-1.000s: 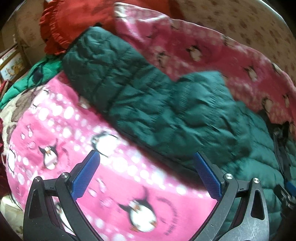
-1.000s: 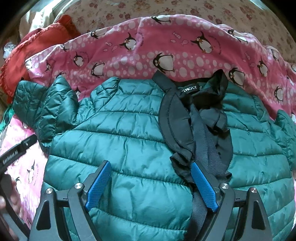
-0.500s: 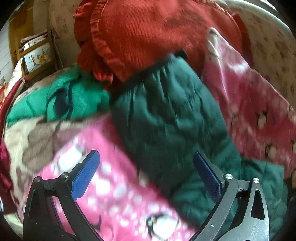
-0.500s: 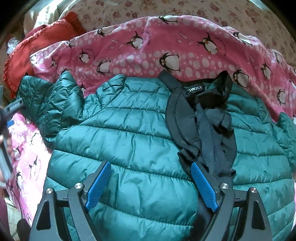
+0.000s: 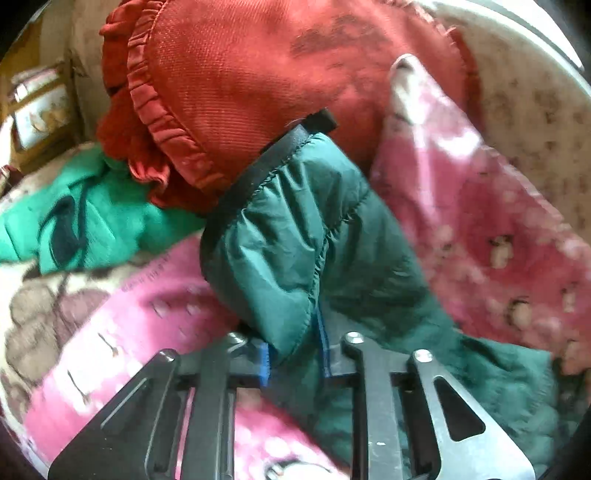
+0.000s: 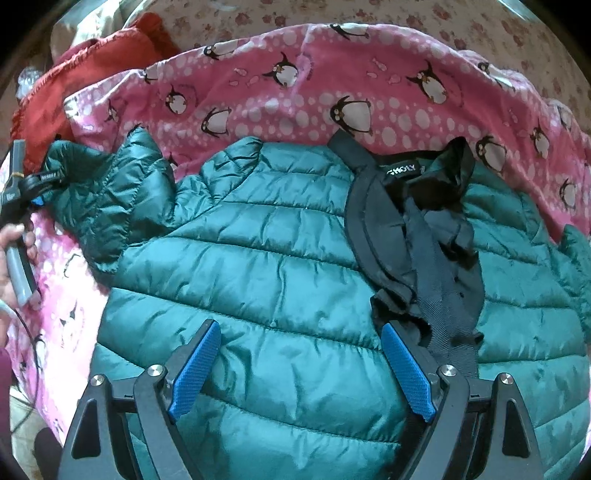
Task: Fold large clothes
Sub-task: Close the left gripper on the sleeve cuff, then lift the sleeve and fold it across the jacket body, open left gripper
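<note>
A dark green quilted puffer jacket (image 6: 280, 280) lies spread on a pink penguin blanket (image 6: 332, 92), black collar lining (image 6: 417, 236) at the top right. Its left sleeve (image 5: 295, 236) ends in a black-trimmed cuff. My left gripper (image 5: 293, 356) is shut on that sleeve near the cuff, blue pads pinching the fabric. The same gripper (image 6: 35, 192) shows at the far left of the right wrist view, in a person's hand (image 6: 11, 258). My right gripper (image 6: 299, 365) hovers open over the jacket's body, with nothing pinched between its blue pads (image 6: 195, 369).
A red ruffled cushion (image 5: 258, 85) lies just beyond the sleeve cuff. A bright green garment (image 5: 92, 218) and a beige patterned blanket (image 5: 33, 314) lie to its left. A floral bedsheet (image 6: 369, 18) runs behind the pink blanket. Wooden furniture (image 5: 40, 107) stands at far left.
My left gripper travelled out along the sleeve toward the cuff and closed on it; it was wide open in both earlier frames. The right gripper has stayed put and open.
</note>
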Motion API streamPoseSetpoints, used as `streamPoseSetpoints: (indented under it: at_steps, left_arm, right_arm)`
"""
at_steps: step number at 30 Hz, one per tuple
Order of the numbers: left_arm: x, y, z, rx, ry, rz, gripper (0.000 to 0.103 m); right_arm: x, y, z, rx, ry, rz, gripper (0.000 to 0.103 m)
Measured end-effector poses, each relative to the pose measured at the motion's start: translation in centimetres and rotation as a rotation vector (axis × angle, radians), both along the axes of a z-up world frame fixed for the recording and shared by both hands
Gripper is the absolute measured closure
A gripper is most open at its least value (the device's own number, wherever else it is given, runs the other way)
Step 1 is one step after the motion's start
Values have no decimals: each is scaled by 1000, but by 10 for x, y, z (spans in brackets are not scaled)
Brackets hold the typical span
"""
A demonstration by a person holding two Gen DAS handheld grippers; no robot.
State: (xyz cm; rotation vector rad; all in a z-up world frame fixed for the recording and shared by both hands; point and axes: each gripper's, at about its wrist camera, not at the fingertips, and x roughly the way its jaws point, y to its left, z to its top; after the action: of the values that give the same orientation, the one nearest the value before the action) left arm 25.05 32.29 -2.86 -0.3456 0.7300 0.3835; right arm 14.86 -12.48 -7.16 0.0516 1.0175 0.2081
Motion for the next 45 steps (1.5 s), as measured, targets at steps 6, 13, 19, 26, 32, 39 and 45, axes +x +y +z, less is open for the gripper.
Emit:
streamPoseSetpoints:
  at_steps: [6,13,19,26,32,39,45]
  left_arm:
    - [-48,-22,21,-91,-52,-110,88]
    - [-94,-98,40,-115,-48,-223,88]
    - [-103,-147,53,-127,-43,-299,88]
    - [-116,-205,61,-125,-32,-382,88]
    - [-120,-253,65,-133,-14,-456,88]
    - [-124,-313,67,-135,-6,-572,88]
    - [-122,-362,49,-142,45,-651,88]
  right_arm:
    - [-11,-10,10,97,-33,-10,23]
    - [-24,-20,15,106,-20,-24,23]
    - [-39,-38,21,129,-23,-60,24]
    - [-54,-60,27,77,-46,-102,23]
    - [-65,-87,31,95,-44,-147,23]
    - [-78,-113,31,-2,-64,-233,23]
    - [-84,-138,28,21,-56,-277,23]
